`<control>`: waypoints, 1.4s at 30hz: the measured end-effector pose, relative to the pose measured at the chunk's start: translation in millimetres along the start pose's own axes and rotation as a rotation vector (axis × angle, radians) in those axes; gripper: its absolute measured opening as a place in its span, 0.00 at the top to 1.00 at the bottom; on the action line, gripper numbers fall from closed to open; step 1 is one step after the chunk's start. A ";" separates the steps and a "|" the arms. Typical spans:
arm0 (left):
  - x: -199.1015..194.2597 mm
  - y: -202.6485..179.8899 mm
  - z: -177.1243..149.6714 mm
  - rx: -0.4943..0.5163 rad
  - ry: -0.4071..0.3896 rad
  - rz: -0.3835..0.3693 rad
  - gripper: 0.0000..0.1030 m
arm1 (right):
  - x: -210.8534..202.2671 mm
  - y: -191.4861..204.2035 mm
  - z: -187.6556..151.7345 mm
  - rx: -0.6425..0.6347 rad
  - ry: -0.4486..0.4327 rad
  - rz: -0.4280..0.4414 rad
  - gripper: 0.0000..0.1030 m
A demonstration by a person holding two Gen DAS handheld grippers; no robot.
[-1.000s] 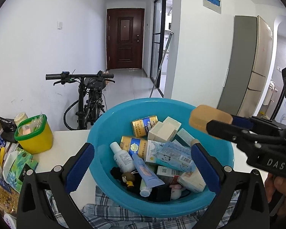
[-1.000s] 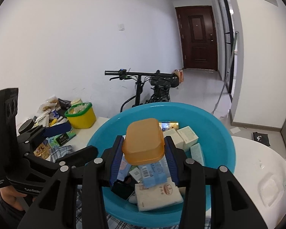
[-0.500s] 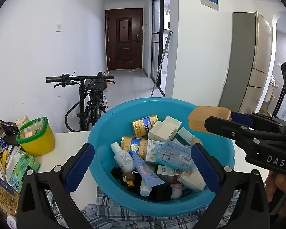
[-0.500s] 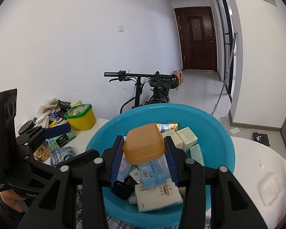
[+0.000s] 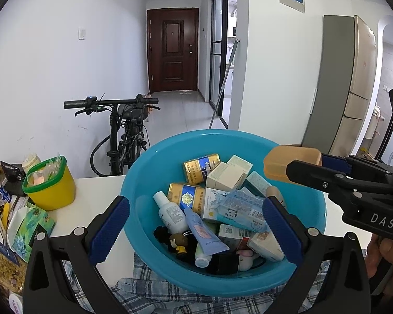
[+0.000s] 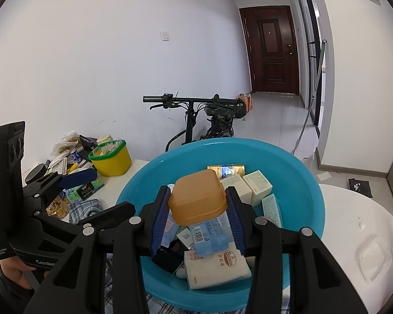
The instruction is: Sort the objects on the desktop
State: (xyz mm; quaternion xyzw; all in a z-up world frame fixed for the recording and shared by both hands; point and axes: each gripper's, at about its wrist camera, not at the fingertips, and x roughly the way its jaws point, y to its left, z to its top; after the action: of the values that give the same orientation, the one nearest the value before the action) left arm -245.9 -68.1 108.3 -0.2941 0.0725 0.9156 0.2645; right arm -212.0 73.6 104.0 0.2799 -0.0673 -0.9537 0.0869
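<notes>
Sorting barely underway: right tongs clamped on orange box held above blue basin at frame centre, left tongs apart and empty, basin's heap plus worktop clutter unsorted.

One blue basin held two gold tins, one white bottle and one tube. One yellow tub stood at left. One orange box showed at centre.
</notes>
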 end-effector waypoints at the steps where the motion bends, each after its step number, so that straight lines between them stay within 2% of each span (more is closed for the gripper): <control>1: 0.0 0.1 0.0 0.000 0.000 -0.001 0.00 | 0.0 -0.2 -0.3 0.000 0.000 -0.001 0.60; 23: 1.8 1.9 -2.0 -0.010 0.019 -0.008 0.00 | 8.8 1.2 -1.7 0.011 0.013 0.029 0.59; 24: 1.0 2.7 -1.9 -0.012 0.013 -0.008 0.00 | 8.4 1.5 -1.0 0.012 0.010 0.021 0.54; 25: 0.0 4.3 -1.8 -0.016 0.007 -0.011 0.00 | 7.6 1.2 0.5 0.016 0.008 -0.004 0.37; 26: -2.1 6.9 -1.3 -0.022 0.000 -0.019 0.00 | 7.1 -0.4 1.6 0.025 0.005 -0.044 0.27; 27: -4.1 9.6 -0.8 -0.032 -0.005 -0.029 0.00 | 6.2 -3.7 1.9 0.039 0.003 -0.083 0.10; 28: -5.2 11.4 -0.2 -0.041 -0.009 -0.035 0.00 | 5.3 -8.2 1.6 0.055 0.000 -0.103 0.02; 32: -5.0 11.6 0.5 -0.043 -0.004 0.002 0.00 | 3.7 -19.8 0.7 0.104 -0.001 -0.039 0.00; 38: -2.6 8.4 -0.1 -0.017 0.003 0.064 0.00 | 7.3 -8.0 -0.4 0.041 0.022 -0.089 0.00; 42: -6.0 11.1 1.1 -0.019 0.000 0.088 0.00 | 9.5 -3.5 -1.8 0.026 0.044 -0.091 0.00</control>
State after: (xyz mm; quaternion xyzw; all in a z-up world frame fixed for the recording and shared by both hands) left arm -248.2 -79.8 112.4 -0.2932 0.0768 0.9270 0.2210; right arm -219.4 74.9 97.0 0.3048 -0.0649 -0.9493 0.0415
